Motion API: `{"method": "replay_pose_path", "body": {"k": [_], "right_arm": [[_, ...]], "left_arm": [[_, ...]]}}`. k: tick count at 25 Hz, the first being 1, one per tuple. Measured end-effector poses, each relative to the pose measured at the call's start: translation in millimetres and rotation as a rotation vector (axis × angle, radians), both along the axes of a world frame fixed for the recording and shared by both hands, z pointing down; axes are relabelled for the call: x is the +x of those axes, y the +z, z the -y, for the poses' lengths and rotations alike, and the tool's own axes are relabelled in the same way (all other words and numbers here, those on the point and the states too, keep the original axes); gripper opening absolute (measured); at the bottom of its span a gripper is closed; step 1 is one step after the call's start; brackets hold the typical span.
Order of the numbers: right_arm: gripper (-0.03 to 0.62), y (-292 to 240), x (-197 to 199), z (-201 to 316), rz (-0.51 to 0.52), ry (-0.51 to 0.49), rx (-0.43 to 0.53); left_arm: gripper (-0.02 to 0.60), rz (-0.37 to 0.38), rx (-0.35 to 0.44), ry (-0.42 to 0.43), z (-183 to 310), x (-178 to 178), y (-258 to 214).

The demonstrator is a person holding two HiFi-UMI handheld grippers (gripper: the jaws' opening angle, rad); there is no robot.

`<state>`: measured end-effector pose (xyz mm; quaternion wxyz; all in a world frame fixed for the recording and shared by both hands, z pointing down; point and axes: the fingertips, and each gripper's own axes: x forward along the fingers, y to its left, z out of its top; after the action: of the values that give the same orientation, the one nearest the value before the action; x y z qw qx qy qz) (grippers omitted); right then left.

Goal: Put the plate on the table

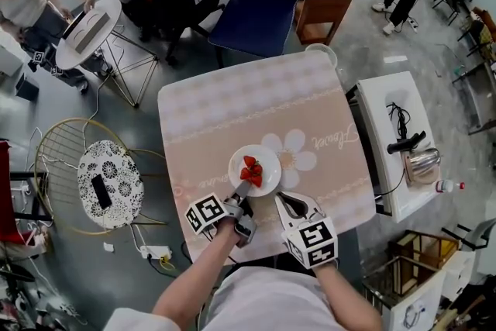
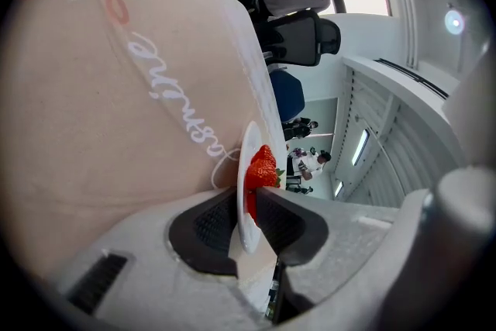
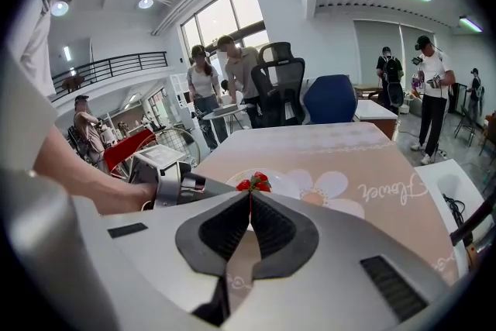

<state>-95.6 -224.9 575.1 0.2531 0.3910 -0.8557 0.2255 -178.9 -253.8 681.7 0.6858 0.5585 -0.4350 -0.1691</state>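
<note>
Left claw (image 2: 246,199) loose round plate (image 2: 243,155) (gap unseen overhead); right claw (image 3: 249,198) closed.

One word can be read: "Flower" (image 3: 395,194), in white cursive script printed on the pink cloth (image 1: 256,101) that covers the table (image 1: 349,213). It stands just beside the white daisy print (image 1: 293,153), on that print's right in the head view, where it appears upside down. In the left gripper view the script (image 2: 174,97) runs tilted and is not legible.
</note>
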Motion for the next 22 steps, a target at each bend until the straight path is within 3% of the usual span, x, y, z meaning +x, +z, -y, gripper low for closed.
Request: {"method": "replay_pose_path", "body": {"k": [6, 11, 16, 22], "right_arm": [[0.005, -0.3, -0.2, -4.0, 0.005, -0.003, -0.010], [0.005, 2.1, -2.4, -5.0, 0.010, -0.005, -0.013], [0.005, 2.5, -3.5, -4.9, 0.006, -0.013, -0.017], [0.005, 5.8, -4.6, -3.0, -0.002, -0.023, -0.026]], "left_arm": [[0.083, 0.073, -0.047, 0.007, -3.3, -3.7, -1.1], [0.137, 0.215, -0.054, 0.083, -2.5, -10.1, 0.1], [0.152, 0.284, -0.100, 0.136, -5.9, -11.0, 1.3], [0.162, 0.411, -0.103, 0.222, -9.0, -12.9, 3.2]]}}
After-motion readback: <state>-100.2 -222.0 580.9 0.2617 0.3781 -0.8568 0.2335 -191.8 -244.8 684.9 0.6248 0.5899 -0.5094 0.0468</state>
